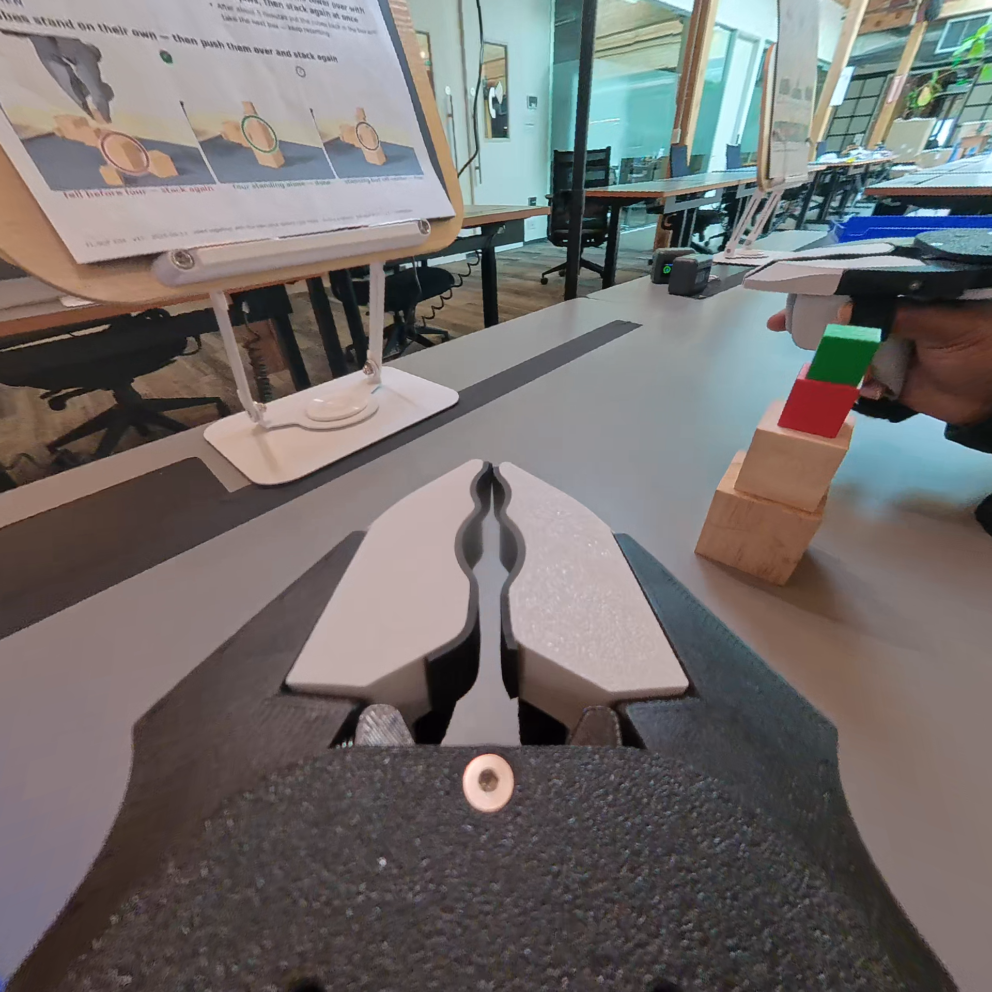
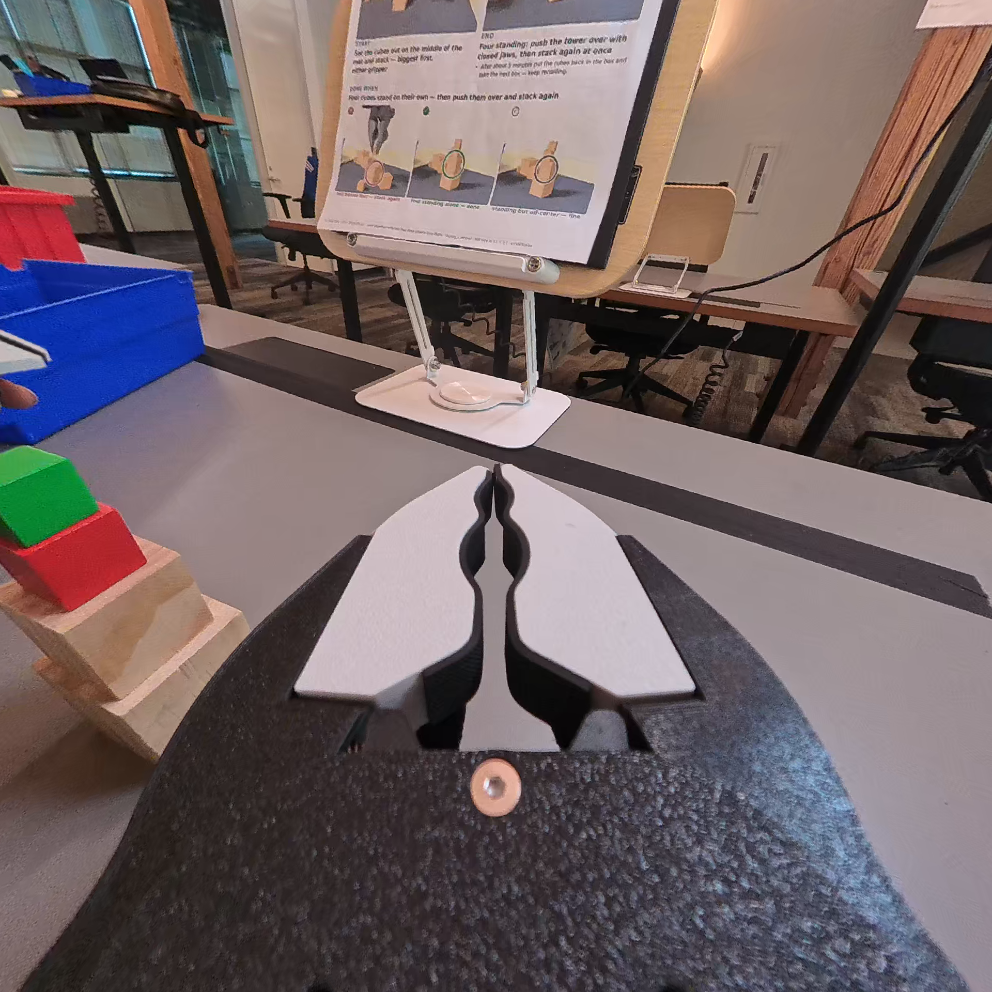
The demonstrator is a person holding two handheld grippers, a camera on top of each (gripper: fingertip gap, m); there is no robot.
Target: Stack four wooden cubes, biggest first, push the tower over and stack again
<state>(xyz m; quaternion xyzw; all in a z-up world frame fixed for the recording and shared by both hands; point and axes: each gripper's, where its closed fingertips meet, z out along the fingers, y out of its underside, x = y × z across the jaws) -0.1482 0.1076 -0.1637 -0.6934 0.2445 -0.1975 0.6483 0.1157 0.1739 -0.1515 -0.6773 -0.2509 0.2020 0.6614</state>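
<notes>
A tower of four cubes stands on the grey table: a large wooden cube, a smaller wooden cube, a red cube and a green cube on top, each set off-centre. My left gripper is shut with nothing between its pads, to the left of the tower. My right gripper is shut on nothing; the tower sits at its left, with the green cube on the red cube. The left wrist view shows the right gripper held just behind the tower's top.
A white document stand with an instruction sheet stands at the table's far edge, on a dark strip. A blue bin and a red bin sit at the left in the right wrist view. Office chairs and desks lie beyond. Spacing between my two grippers at the tips: around 30 centimetres. My left tips are about 20 centimetres from the green cube, my right tips only 12 centimetres.
</notes>
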